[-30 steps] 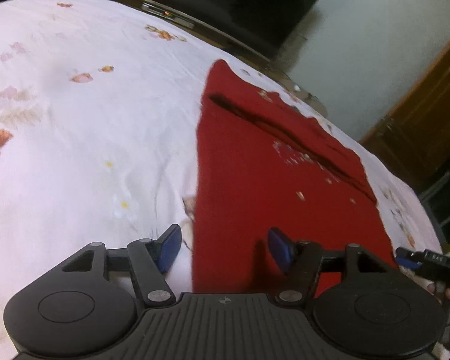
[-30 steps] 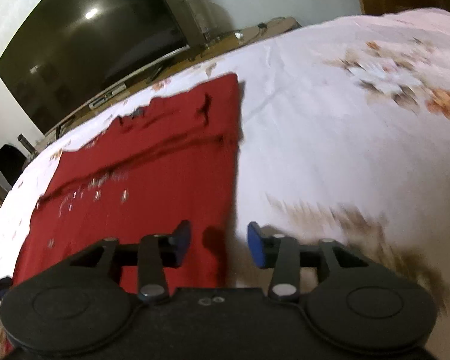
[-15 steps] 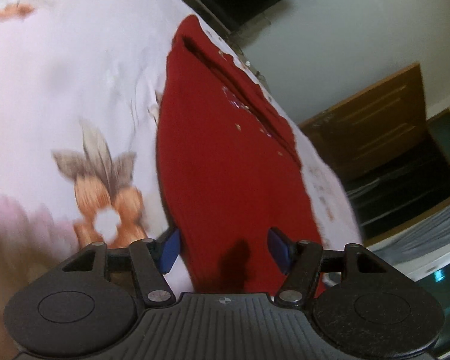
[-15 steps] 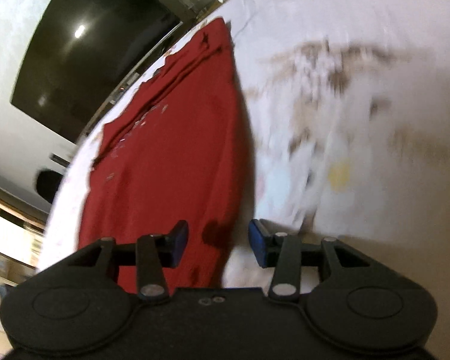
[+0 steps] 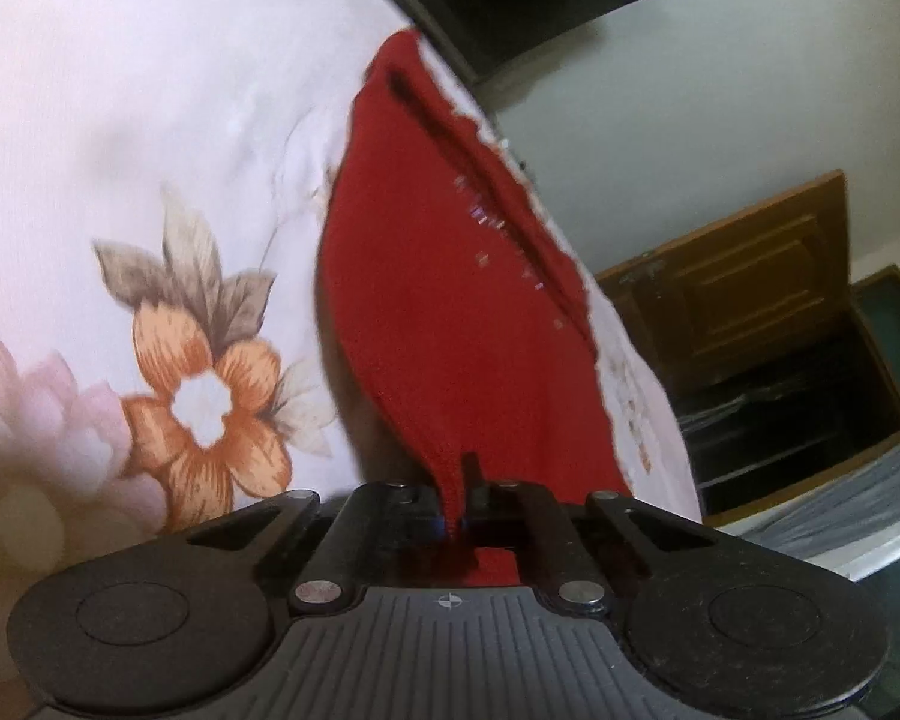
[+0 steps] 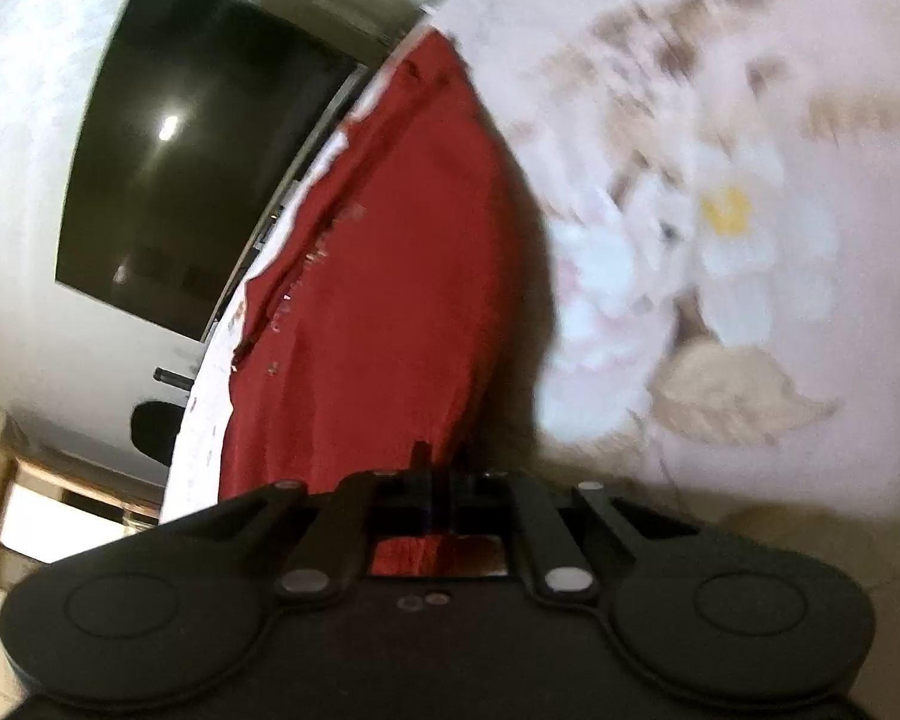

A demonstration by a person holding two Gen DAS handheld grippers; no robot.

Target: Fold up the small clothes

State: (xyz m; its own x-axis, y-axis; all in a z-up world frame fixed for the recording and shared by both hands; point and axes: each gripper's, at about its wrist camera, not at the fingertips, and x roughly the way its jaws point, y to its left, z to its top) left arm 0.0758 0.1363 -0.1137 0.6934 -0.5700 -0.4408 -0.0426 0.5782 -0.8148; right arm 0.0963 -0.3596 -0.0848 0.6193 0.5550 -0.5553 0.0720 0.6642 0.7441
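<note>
Left wrist view: left gripper [image 5: 459,516] pinches the near corner of the red garment [image 5: 450,312], which runs toward 12 o'clock over the floral bedsheet [image 5: 120,150]. Right gripper [image 6: 441,504] likewise clamps its red garment [image 6: 390,300] corner; television [image 6: 192,180] at 10 o'clock.

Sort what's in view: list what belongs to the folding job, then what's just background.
Part of the job:
- red garment, lying on the floral bedsheet
- left tool, shut on its near edge
- right tool, shut on its near edge

Just around:
- black TV screen
- wooden door
</note>
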